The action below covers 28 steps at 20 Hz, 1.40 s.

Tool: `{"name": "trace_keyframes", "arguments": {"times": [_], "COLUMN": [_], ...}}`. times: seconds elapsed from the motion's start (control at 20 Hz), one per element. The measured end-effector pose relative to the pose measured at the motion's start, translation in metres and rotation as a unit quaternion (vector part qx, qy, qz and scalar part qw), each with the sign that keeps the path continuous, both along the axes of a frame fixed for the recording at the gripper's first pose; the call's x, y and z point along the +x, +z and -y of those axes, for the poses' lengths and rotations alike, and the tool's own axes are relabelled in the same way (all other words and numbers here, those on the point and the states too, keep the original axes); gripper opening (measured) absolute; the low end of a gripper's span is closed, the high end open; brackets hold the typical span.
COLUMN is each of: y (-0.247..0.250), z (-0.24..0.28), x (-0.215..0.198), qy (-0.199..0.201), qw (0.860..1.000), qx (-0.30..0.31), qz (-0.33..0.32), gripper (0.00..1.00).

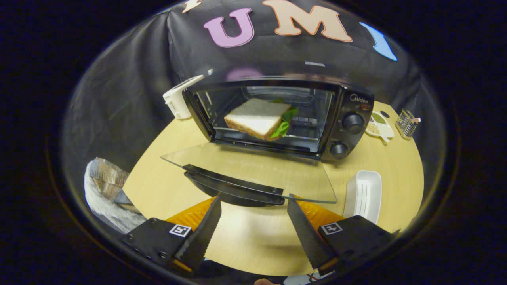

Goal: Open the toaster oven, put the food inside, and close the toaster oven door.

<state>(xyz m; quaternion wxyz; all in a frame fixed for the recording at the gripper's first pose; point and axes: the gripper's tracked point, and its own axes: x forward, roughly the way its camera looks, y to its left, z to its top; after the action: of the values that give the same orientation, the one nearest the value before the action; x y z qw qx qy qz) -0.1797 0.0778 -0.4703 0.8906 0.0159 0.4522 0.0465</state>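
the tongs stood wide and empty over the tabletop, tips just short of the lowered glass door. beyond, the sandwich sat inside the open toaster oven, branded midea.

The hand-held black two-finger gripper is presenting two wedge-shaped black fingers, their inner faces showing fine ribbed texturing. Orange backing panels are showing just outboard of each finger. Behind these, flat black mounting blocks are each carrying a small square black-and-white marker tag. Dark screw heads are showing on the left block.
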Motion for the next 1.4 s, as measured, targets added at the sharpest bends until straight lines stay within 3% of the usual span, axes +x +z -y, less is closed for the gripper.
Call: {"name": "trace_keyframes", "arguments": {"times": [0.35, 0.55, 0.8, 1.4], "y": [0.042, 0.080, 0.121, 0.335], "z": [0.004, 0.025, 0.029, 0.098], "x": [0.049, 0.080, 0.103, 0.142], "qy": [-0.011, -0.006, -0.005, -0.079], "qw": [0.996, 0.983, 0.970, 0.907], "qx": [0.001, -0.060, -0.076, -0.083], "qz": [0.088, 0.171, 0.229, 0.406], "gripper": [1.00, 1.00, 1.00, 1.00]}}
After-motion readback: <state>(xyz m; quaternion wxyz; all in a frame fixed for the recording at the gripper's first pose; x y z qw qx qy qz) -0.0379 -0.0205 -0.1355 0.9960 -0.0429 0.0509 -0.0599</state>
